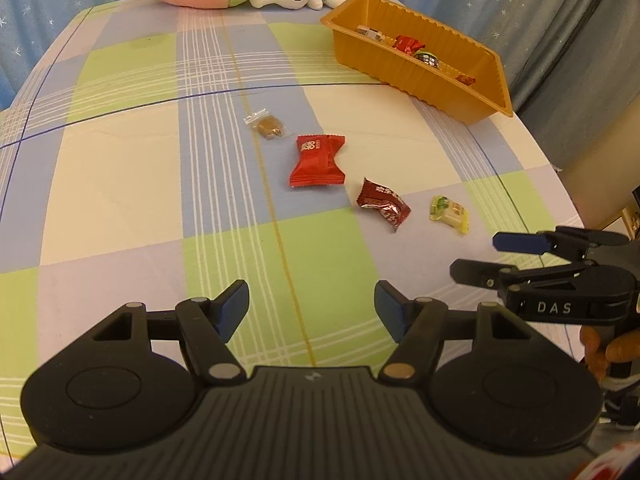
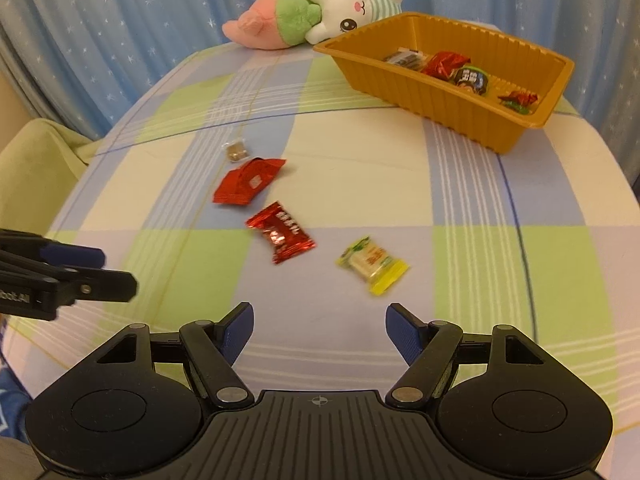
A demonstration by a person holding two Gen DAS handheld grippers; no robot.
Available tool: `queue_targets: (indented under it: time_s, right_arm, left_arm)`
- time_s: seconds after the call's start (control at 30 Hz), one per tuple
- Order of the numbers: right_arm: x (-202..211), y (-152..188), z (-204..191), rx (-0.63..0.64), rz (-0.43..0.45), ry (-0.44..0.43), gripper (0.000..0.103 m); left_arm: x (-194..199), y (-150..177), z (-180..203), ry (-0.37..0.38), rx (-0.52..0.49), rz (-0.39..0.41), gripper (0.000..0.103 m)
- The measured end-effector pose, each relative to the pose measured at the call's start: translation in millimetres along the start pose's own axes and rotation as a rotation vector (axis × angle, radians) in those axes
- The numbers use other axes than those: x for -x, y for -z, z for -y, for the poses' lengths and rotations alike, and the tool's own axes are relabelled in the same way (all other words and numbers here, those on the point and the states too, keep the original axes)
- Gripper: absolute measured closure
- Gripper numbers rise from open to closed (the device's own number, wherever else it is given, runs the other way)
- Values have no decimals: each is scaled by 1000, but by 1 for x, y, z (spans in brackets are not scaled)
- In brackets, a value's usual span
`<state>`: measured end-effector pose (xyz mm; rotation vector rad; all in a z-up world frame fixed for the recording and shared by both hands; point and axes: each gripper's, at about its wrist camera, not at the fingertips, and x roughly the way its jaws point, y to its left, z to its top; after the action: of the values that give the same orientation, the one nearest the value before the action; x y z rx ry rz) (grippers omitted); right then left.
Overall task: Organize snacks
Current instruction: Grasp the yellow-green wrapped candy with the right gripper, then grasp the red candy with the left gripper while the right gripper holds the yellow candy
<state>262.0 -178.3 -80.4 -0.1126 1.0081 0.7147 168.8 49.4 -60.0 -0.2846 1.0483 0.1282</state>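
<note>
1. I am taking the orange tray (image 2: 516, 130) as my landmark; it is sitting at the far right of the checked bedspread (image 1: 120, 184), just in front of a plush toy (image 2: 320, 12).
2. Already in the tray: I am counting about four wrapped snacks (image 2: 444, 65), among them a red one and a dark round one. I am reading this part as done.
3. Still lying loose on the bedspread, in a diagonal row running from the tray's near side toward me: a small clear packet with a brown piece (image 1: 267, 124), farthest left of the tray; a large red wrapper (image 1: 317, 161); a dark red candy (image 1: 383, 204); a yellow-green candy (image 2: 373, 265), nearest my right claw.
4. Judgement: I am roughly halfway, with four pieces left to carry to the tray.
5. Left claw (image 1: 311, 314): I am holding it partly open and empty, well short of the row, nothing between its blue pads (image 1: 230, 312).
6. Right claw (image 2: 320, 330): also partly open and empty, hanging just short of the yellow-green candy and not touching it.
7. Each claw is showing up at the edge of the other's view, so I am working them side by side.
</note>
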Motion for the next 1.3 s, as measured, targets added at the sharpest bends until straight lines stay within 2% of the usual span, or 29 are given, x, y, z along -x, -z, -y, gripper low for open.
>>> queue_targets:
  time_s: [0.13,0.2,0.27,0.73,1.17,1.3]
  right_arm:
    - [-4,-3,6,63,15,28,31]
    - [-6,-5,10,93,19,33,40]
    - [-10,-7,13,115,15,35,44]
    - [-34,-20,18,328,15,49,59]
    - [-42,-24,18,334,-4,4,80]
    - [-43,-25,16,322,-11,12,80]
  left_arm:
    - [-4,-1,-2,-12,6,-7,36]
    - [-6,-1,-2,-18,11,-12,36]
    - [-8,-2,-3,-23,14,-17,36]
    - [-16,-9,-1,-43,27,-27,36]
    - [-23,-16,-1,-53,33,-28,36]
    - [-26,-19,0,-52,27,-24,36]
